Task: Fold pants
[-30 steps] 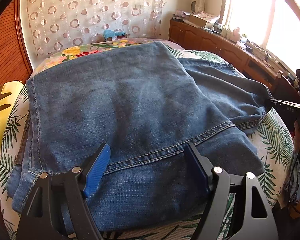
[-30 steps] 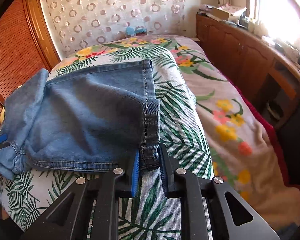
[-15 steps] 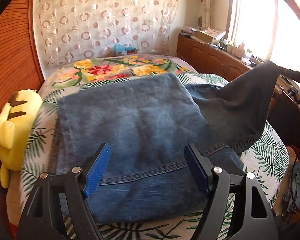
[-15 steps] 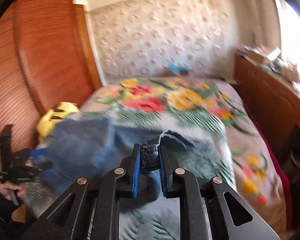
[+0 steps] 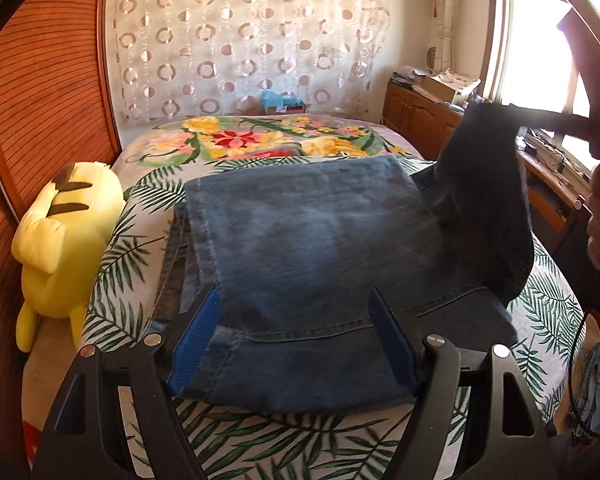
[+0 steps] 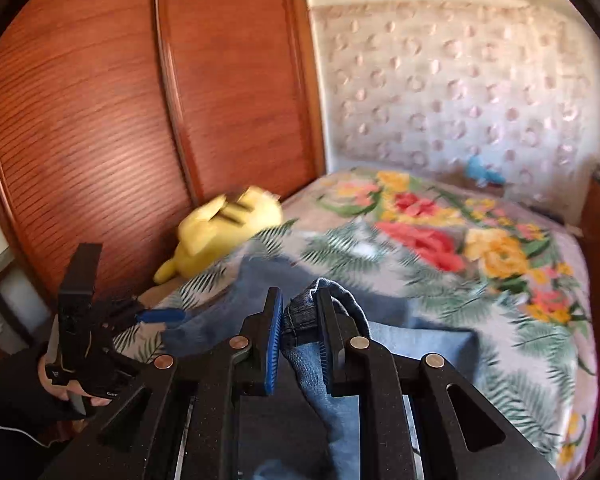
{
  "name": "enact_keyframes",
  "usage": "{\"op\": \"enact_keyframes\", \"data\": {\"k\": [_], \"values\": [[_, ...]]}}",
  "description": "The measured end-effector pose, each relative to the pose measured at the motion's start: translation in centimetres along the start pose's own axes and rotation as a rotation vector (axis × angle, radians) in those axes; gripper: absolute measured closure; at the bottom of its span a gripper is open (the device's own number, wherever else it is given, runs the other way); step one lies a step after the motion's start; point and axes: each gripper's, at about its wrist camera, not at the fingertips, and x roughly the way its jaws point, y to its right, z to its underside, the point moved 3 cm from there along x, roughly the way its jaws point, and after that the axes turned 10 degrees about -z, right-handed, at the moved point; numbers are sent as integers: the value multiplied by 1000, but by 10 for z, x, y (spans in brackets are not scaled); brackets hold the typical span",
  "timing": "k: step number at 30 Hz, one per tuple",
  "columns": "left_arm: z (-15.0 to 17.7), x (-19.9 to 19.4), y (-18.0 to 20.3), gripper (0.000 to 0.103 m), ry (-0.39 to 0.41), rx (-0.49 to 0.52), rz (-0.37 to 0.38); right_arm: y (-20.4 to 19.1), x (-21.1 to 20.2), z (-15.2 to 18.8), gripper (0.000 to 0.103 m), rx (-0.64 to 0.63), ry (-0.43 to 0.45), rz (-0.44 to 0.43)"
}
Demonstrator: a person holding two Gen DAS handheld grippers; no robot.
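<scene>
Blue denim pants lie partly folded on the floral bed. My left gripper is open and empty, hovering over the near edge of the pants. My right gripper is shut on the hem of a pant leg and holds it raised above the bed. In the left wrist view that leg hangs lifted at the right. The left gripper also shows at the left of the right wrist view, over the pants' edge.
A yellow plush toy lies at the bed's left edge against a wooden wardrobe. Wooden cabinets with clutter stand along the right wall under a window. A beaded curtain hangs behind the bed.
My right gripper has lifted the pant leg hem off the bed and swung it up and left. My left gripper has pulled back and up from the pants, staying open.
</scene>
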Motion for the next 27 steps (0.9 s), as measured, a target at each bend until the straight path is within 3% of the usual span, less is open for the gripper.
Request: {"op": "enact_keyframes", "data": {"k": [2, 5, 7, 8, 11, 18, 21, 27], "values": [[1, 3, -3, 26, -7, -9, -2, 5, 21, 6, 85, 11, -69, 21], [2, 6, -4, 26, -11, -12, 1, 18, 37, 5, 75, 43, -111, 21], [1, 9, -3, 26, -15, -11, 4, 23, 38, -1, 57, 46, -115, 42], [0, 10, -2, 26, -16, -11, 9, 25, 35, -3, 54, 50, -107, 53], [-2, 14, 4, 26, -19, -1, 23, 37, 28, -9, 52, 63, -85, 79], [-12, 27, 29, 26, -19, 49, 80, 57, 5, 33, 50, 138, -97, 207], [-16, 35, 43, 27, -39, 62, 154, 68, 8, 52, 50, 191, -120, 251], [-21, 53, 69, 52, -89, 96, 224, 80, 10, 83, 50, 291, -161, 284]]}}
